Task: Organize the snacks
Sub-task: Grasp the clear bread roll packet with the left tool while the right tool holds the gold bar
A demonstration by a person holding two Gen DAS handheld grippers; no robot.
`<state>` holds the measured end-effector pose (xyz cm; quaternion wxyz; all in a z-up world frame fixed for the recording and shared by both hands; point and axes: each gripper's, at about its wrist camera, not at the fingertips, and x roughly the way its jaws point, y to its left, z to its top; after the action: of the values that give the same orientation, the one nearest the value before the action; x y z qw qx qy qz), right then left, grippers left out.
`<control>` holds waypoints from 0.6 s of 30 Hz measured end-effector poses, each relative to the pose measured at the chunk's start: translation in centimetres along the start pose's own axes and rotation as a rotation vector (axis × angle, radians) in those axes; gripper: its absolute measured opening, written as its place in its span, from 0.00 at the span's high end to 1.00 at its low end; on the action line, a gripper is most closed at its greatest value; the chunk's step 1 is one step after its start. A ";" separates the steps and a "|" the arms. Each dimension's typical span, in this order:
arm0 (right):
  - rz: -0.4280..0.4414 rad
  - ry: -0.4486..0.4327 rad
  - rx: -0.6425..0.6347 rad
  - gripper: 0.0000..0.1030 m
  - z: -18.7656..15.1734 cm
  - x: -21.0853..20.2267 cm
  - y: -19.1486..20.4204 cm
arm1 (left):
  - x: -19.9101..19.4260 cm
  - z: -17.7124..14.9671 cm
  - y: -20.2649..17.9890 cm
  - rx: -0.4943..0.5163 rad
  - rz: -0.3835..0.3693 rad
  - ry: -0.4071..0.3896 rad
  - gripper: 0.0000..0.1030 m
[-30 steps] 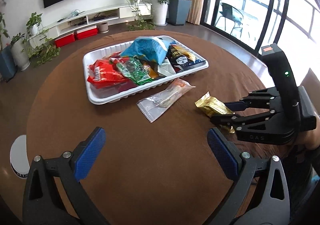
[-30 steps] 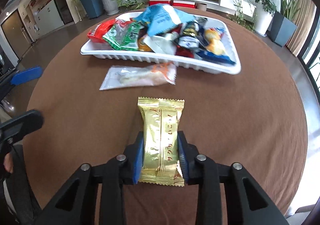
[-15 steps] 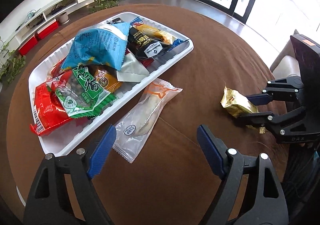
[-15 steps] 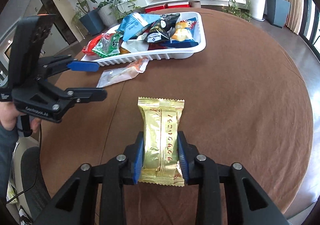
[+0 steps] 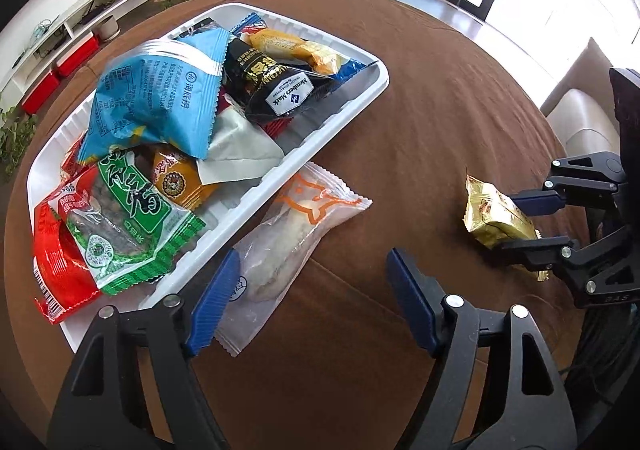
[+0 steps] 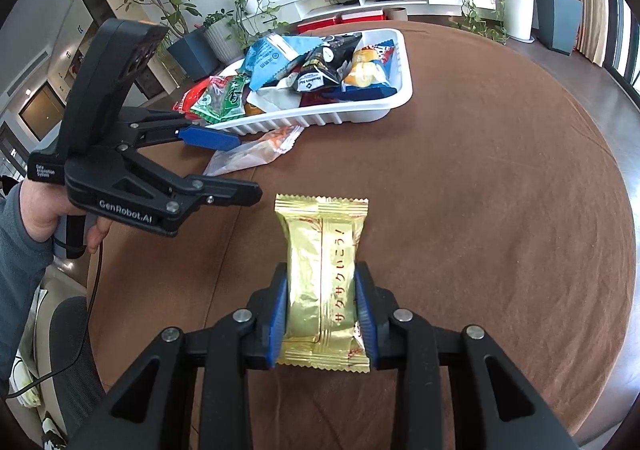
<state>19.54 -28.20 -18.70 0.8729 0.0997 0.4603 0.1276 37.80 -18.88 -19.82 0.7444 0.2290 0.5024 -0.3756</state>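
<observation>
A clear snack packet (image 5: 296,234) with orange print lies on the brown table against the near wall of the white tray (image 5: 352,114). My left gripper (image 5: 312,290) hangs over the packet's near end. Its jaws are closing, they straddle the packet, and the blue pads are not touching it. In the right wrist view the same left gripper (image 6: 246,166) hovers above that packet (image 6: 256,154) beside the tray (image 6: 340,116). My right gripper (image 6: 322,310) is shut on a gold wafer packet (image 6: 322,250), which it holds just above the table. The left wrist view shows that right gripper (image 5: 520,224) and the gold packet (image 5: 492,218) at the right.
The tray is piled with snacks: a blue bag (image 5: 160,90), a black packet (image 5: 276,86), a green bag (image 5: 128,226), a red bag (image 5: 56,262). A person's hand (image 6: 40,218) holds the left gripper. Bare tablecloth (image 6: 500,190) stretches to the right. A beige seat (image 5: 580,122) stands beyond the table's edge.
My left gripper has moved forward and down to the clear packet by the tray, and its jaws have narrowed. The right gripper has kept its hold on the gold packet and swung slightly.
</observation>
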 end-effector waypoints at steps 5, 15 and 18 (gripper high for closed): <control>0.001 -0.004 -0.003 0.67 -0.3 -0.1 -0.1 | 0.6 0.8 -0.1 0.020 0.007 0.018 0.28; 0.013 -0.013 0.001 0.67 -0.5 -0.2 -0.3 | 2.0 1.0 -2.8 0.075 0.001 0.050 0.27; 0.016 -0.015 0.003 0.67 -0.5 -0.2 -0.4 | 2.0 1.0 -3.7 0.071 -0.068 0.057 0.27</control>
<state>19.11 -28.63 -18.92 0.8751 0.1055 0.4530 0.1334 35.89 -22.56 -21.09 0.7080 0.2488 0.5171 -0.4116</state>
